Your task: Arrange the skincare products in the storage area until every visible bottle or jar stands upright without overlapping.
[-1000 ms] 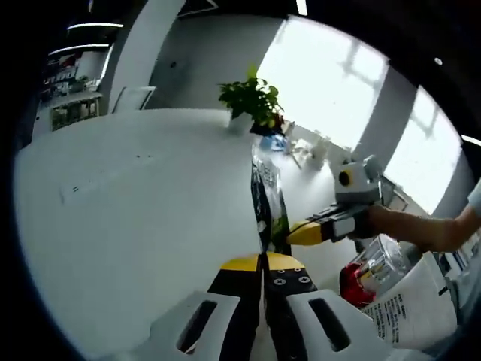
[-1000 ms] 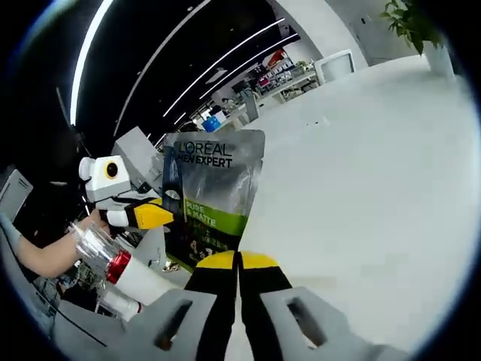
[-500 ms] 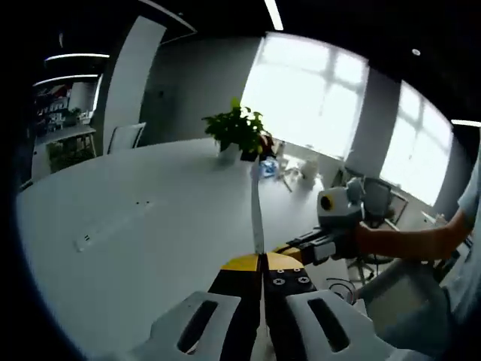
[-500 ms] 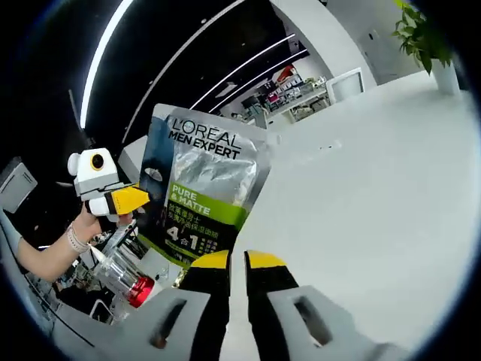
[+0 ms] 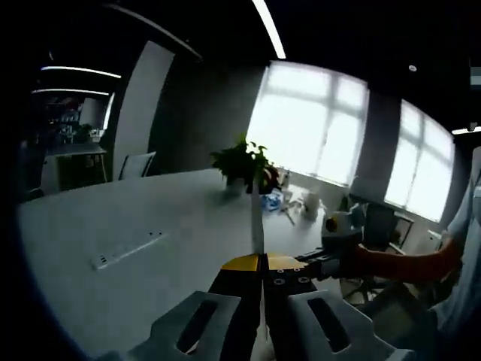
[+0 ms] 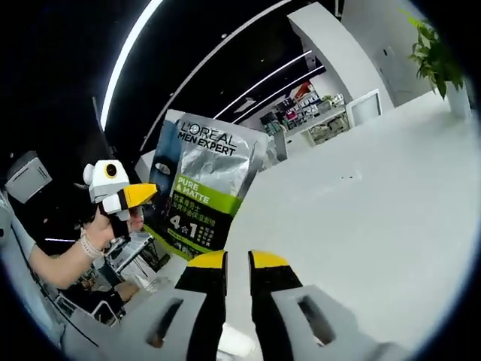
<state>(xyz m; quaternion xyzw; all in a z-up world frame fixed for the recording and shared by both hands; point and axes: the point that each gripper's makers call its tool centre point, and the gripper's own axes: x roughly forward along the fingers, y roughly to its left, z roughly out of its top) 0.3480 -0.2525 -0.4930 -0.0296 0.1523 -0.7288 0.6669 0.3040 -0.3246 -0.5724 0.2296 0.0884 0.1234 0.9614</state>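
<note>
Here, a silver-and-green sachet (image 6: 201, 194) printed "L'ORÉAL MEN EXPERT" and "PURE & MATTE" hangs in the air above the near edge of a wide white desk (image 6: 361, 218), its long axis running roughly top to bottom in the right gripper view, leaning a little to the right, with the brand name uppermost. The left tongs (image 6: 143, 195), yellow-tipped and held in a person's hand (image 6: 114, 222), pinch the sachet at its left edge. In the left gripper view the same sachet (image 5: 257, 224) is seen edge-on as a thin pale strip rising straight up from between the left tongs (image 5: 263, 262), whose jaws are pressed together on its lower end; its printed face cannot be read from there.

The right tongs (image 6: 237, 260) stand just below the sachet with a narrow gap between their yellow tips and nothing between them; whether they touch the sachet's lower edge is hard to tell. In the left gripper view the right tongs (image 5: 307, 258) come in from the right, partly hidden behind the left jaws.

A potted plant (image 5: 243, 166) stands far back on the desk before bright windows. The clutter under the sachet in the right gripper view is too dim to make out.
</note>
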